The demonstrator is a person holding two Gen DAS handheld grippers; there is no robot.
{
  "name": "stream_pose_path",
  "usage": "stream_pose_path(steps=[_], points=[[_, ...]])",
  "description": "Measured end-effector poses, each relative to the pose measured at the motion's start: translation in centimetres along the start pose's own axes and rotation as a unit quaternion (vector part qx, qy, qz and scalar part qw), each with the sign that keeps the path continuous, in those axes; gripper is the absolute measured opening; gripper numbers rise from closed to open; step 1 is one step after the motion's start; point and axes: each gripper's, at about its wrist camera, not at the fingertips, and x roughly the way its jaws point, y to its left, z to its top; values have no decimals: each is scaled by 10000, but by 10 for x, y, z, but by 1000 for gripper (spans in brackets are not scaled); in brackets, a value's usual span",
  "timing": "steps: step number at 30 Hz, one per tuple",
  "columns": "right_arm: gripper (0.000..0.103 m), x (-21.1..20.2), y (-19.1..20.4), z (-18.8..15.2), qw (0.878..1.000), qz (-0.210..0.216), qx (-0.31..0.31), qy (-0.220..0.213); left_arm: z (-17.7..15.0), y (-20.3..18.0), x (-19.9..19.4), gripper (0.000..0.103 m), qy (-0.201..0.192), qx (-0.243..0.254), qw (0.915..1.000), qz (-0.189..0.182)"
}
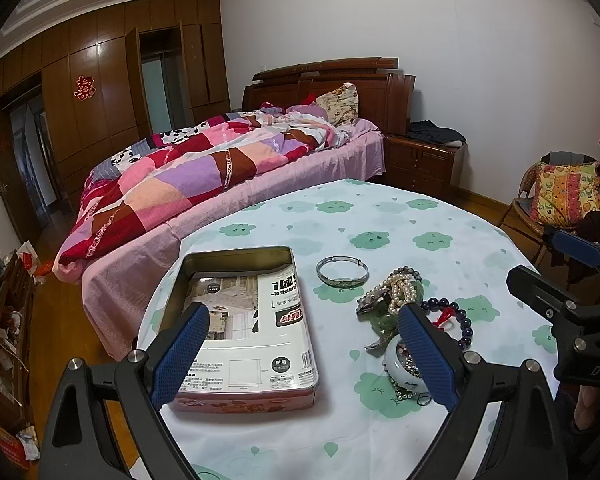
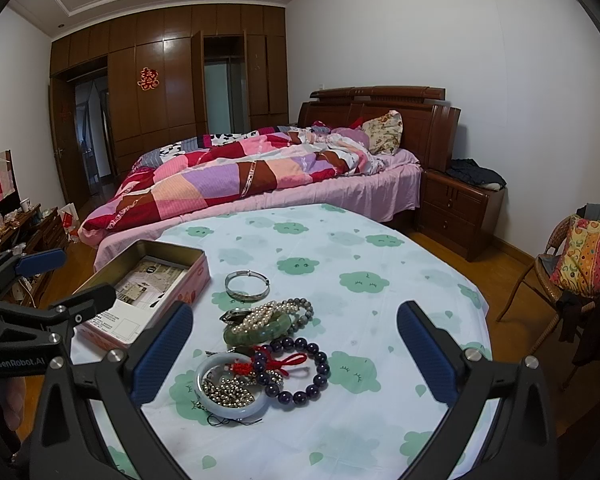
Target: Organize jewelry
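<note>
Jewelry heap [image 2: 260, 344] between right claw [image 2: 296, 338] tips (apart)

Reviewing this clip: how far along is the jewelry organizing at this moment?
Nothing looks done: the open tin box holds only printed paper. Nothing is in hand either; the left claw and right claw are both open above the table. Everything is left: the silver bangle, pearl strand, green jade bangle, white bangle and dark bead bracelet lie on the tablecloth.

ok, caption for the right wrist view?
Open right gripper hovers over a pile of bracelets beside an open tin on the table.
</note>
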Motion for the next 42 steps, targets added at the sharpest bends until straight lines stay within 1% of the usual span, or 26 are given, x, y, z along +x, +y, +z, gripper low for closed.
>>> stream_pose_path(steps=[15, 19, 22, 24, 26, 29, 34, 36, 38, 40, 42], points=[[103, 0, 0, -1, 10000, 1, -1, 1, 0, -1, 1, 95, 14, 12, 10000, -5], [103, 1, -1, -1, 10000, 6, -2, 9, -4, 4, 4, 95, 53, 8, 10000, -7], [103, 8, -7, -5, 9999, -79, 27, 117, -10, 8, 13, 95, 135, -2, 9999, -88], [103, 15, -18, -11, 9995, -190, 126, 198, -14, 8, 22, 95, 313, -41, 9994, -145], [103, 20, -28, -17, 9991, -290, 178, 262, -19, 8, 30, 95, 411, -76, 9988, -236], [103, 28, -40, -26, 9979, -450, 193, 421, -22, -4, 37, 95, 514, -40, 9977, -429], [103, 38, -51, -40, 9962, -521, 161, 683, -32, -25, 47, 95, 659, 215, 9949, -728], [103, 42, -53, -47, 9954, -528, 147, 788, -35, -33, 56, 86, 786, 311, 9929, -843], [103, 45, -56, -52, 9947, -532, 159, 862, -37, -39, 66, 66, 993, 381, 9900, -929], [103, 46, -59, -53, 9945, -538, 186, 881, -40, -42, 75, 62, 1214, 321, 9855, -1144], [103, 45, -60, -54, 9944, -533, 217, 883, -43, -46, 80, 62, 1337, 305, 9834, -1191]])
